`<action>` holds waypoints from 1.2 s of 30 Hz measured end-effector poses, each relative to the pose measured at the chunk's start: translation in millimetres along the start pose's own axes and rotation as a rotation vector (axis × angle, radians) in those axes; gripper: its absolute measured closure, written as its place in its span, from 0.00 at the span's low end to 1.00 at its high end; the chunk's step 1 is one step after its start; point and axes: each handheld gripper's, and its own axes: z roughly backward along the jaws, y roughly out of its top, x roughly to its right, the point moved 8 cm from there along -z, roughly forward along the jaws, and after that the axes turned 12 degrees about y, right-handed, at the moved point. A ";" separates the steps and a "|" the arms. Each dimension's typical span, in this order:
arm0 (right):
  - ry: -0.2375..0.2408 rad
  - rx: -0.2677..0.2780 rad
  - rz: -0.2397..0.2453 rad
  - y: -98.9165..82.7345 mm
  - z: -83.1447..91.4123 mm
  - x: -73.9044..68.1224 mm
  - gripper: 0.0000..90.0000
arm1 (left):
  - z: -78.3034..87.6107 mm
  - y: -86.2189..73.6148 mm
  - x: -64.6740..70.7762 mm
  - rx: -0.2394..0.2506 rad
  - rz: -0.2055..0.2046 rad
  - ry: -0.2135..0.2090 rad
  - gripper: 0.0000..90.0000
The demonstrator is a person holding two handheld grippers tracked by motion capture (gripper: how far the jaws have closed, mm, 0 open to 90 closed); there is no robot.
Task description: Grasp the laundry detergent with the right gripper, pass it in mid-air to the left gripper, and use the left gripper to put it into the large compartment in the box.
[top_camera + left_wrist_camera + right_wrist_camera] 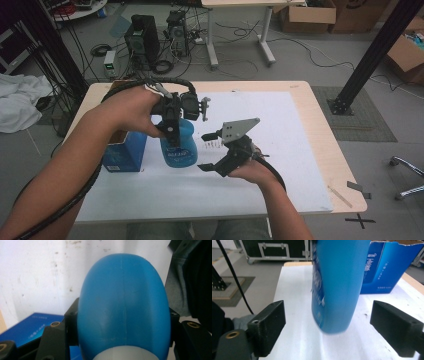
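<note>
At the centre of the high view the left hand-held gripper [172,131] clamps the blue bottle [179,145], hiding its top, above the bench [300,150], beside the blue box [122,152], while the right hand-held gripper [210,151] gapes apart, empty.

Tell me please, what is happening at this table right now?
A person works with a hand-held gripper in each hand. The left hand-held gripper is shut on a blue bottle and holds it above the white mat. The right hand-held gripper is open beside it, gripping nothing. A blue box stands behind.
</note>
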 end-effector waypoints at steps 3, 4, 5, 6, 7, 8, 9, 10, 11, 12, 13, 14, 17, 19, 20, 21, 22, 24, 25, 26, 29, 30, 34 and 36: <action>-0.004 -0.052 -0.009 -1.8 7.4 0.1 0.04 | 7.0 -5.4 -9.4 -0.022 0.062 -0.016 0.43; -0.002 -0.069 -0.011 -2.1 9.9 -0.2 0.02 | 9.5 -7.2 -12.4 -0.025 0.087 -0.018 0.43; -0.002 -0.089 -0.015 -2.7 12.4 -0.2 0.01 | 12.2 -9.0 -15.5 -0.029 0.113 -0.021 0.43; 0.001 -0.110 -0.016 -3.3 14.9 -0.5 0.00 | 15.2 -10.9 -18.3 -0.032 0.140 -0.022 0.43; 0.005 -0.130 -0.019 -3.7 17.2 -0.9 0.00 | 19.1 -13.3 -22.1 -0.036 0.179 -0.022 0.43; 0.008 -0.157 -0.021 -4.2 20.3 -0.9 0.00 | 21.7 -14.7 -24.5 -0.039 0.211 -0.021 0.43; 0.012 -0.172 -0.023 -4.4 22.0 -1.1 0.00 | 25.6 -16.7 -27.5 -0.042 0.250 -0.016 0.43; 0.017 -0.193 -0.020 -4.7 24.4 -1.1 0.00 | 29.6 -19.0 -30.4 -0.045 0.284 -0.009 0.43; 0.027 -0.210 -0.021 -4.9 26.7 -1.2 0.00 | 33.8 -21.4 -33.5 -0.051 0.321 -0.004 0.43; 0.034 -0.226 -0.020 -5.0 29.0 -1.0 0.00 | 38.2 -24.0 -36.1 -0.057 0.360 -0.004 0.43; 0.042 -0.242 -0.022 -5.0 31.5 -0.8 0.00 | 42.6 -26.8 -38.1 -0.062 0.393 -0.005 0.43; 0.050 -0.257 -0.022 -5.0 33.8 -0.4 0.00 | 47.4 -30.2 -39.5 -0.073 0.423 -0.009 0.43; 0.062 -0.301 -0.025 -5.2 39.3 1.0 0.00 | 63.4 -42.1 -42.8 -0.111 0.495 -0.016 0.43; 0.073 -0.334 -0.024 -5.9 40.9 1.1 0.00 | 74.1 -52.3 -46.1 -0.137 0.553 -0.031 0.43; 0.083 -0.352 -0.024 -6.6 41.3 0.8 0.00 | 78.8 -57.4 -47.8 -0.148 0.595 -0.038 0.43; 0.094 -0.365 -0.024 -7.0 41.4 0.4 0.00 | 83.8 -63.4 -49.9 -0.162 0.627 -0.045 0.43; 0.107 -0.375 -0.026 -7.2 41.6 -0.3 0.00 | 88.2 -69.0 -52.1 -0.170 0.671 -0.051 0.43; 0.118 -0.408 -0.022 -8.2 42.1 -1.2 0.00 | 96.1 -81.1 -56.5 -0.182 0.760 -0.066 0.43; 0.124 -0.422 -0.024 -8.6 42.4 -1.9 0.00 | 100.2 -87.4 -59.2 -0.183 0.809 -0.069 0.43; 0.128 -0.435 -0.022 -8.4 43.0 -2.6 0.00 | 104.2 -93.2 -61.7 -0.173 0.847 -0.069 0.43; 0.136 -0.462 -0.017 -6.1 44.9 -5.2 0.00 | 113.6 -111.8 -67.0 -0.175 0.922 -0.082 0.43; 0.134 -0.470 -0.011 -5.0 45.5 -6.0 0.00 | 115.8 -117.1 -68.6 -0.179 0.945 -0.083 0.43; 0.139 -0.497 -0.004 -0.8 48.9 -9.1 0.00 | 119.4 -135.1 -75.3 -0.211 1.025 -0.078 0.43; 0.139 -0.505 0.001 0.3 50.5 -9.6 0.00 | 118.6 -141.8 -78.5 -0.234 1.063 -0.083 0.43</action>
